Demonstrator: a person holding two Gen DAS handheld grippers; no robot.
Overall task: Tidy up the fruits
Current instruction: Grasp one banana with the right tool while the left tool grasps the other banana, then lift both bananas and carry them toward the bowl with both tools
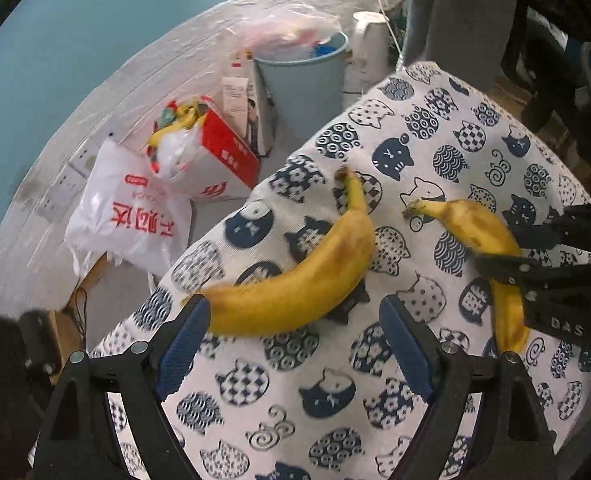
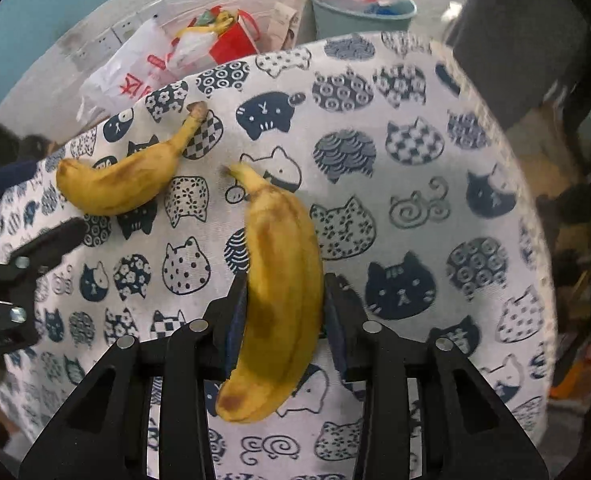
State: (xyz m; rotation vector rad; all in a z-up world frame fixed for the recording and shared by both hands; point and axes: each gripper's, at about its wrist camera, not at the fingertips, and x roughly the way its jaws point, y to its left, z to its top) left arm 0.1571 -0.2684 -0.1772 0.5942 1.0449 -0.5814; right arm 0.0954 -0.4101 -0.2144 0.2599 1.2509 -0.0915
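Yellow bananas, two of them, lie on the cat-print cloth over the surface [image 2: 415, 80]. Right gripper [image 2: 283, 312] is clamped on one banana [image 2: 283, 280], centre of the right view, tip near the bottom. Left gripper [image 1: 295, 336] has its blue pads [image 1: 183, 344] wide apart w/ nothing held; other banana [image 1: 295, 276] lies just past them, mid-frame, end touching one pad. Looks like the placing step: bananas go side by side. Next: right gripper should let go & lift off.
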